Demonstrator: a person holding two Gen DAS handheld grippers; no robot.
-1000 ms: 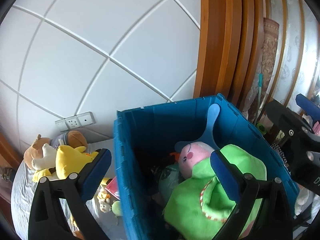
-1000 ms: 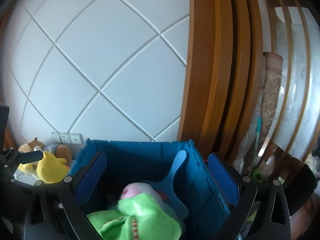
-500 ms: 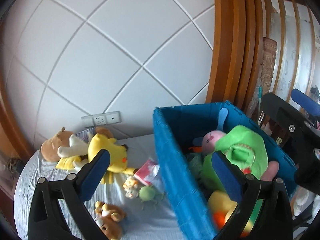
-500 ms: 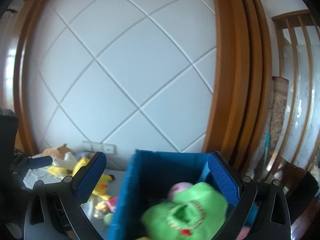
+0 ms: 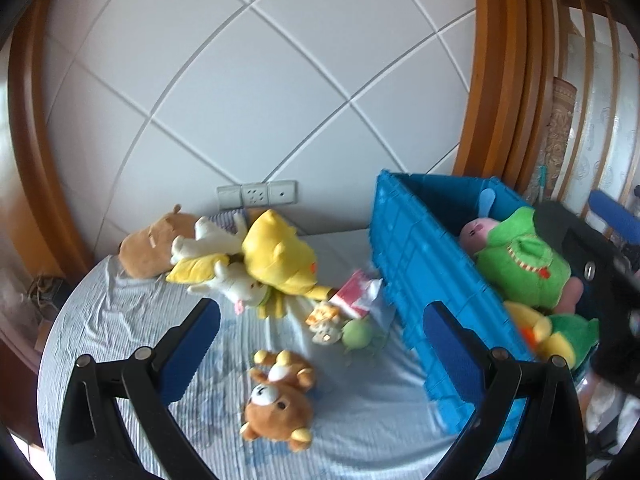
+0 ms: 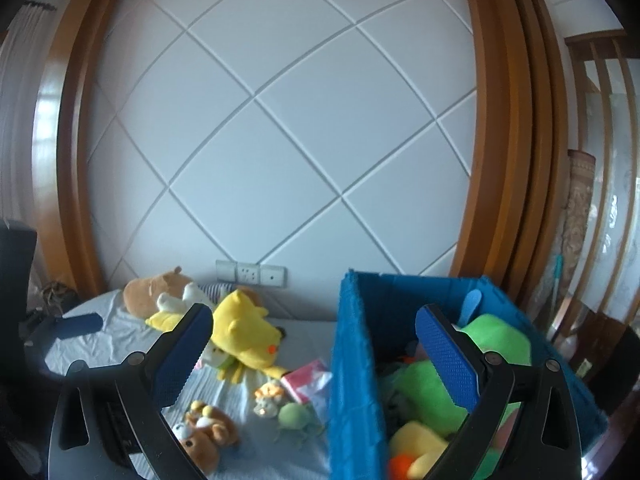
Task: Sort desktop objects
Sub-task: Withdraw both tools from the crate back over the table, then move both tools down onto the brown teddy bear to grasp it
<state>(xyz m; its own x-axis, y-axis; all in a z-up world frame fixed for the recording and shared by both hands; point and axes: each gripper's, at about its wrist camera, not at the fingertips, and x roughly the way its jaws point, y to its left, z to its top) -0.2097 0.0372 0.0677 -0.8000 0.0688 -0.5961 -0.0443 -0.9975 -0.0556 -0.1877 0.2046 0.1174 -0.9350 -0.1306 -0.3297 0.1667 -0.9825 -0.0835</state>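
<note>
A blue crate (image 5: 416, 264) stands at the right of the bed, holding a green and pink plush (image 5: 520, 256) and a yellow and green plush (image 5: 556, 336). On the striped sheet lie a brown bear (image 5: 278, 404), a yellow plush (image 5: 280, 256), a small green toy (image 5: 358, 332), a small orange and white toy (image 5: 324, 320) and a pink packet (image 5: 354, 294). My left gripper (image 5: 320, 340) is open and empty above the bear. My right gripper (image 6: 314, 356) is open and empty over the crate's left wall (image 6: 352, 360).
A tan plush (image 5: 156, 240) and white plush (image 5: 208, 236) lie at the back left by the wall sockets (image 5: 258, 194). A white panelled wall (image 5: 256, 92) with wooden frame stands behind. The right gripper's body (image 5: 592, 280) shows at the right edge.
Both grippers have pulled back and swung left from over the crate. The toys on the sheet have come into view. Both stay open and empty.
</note>
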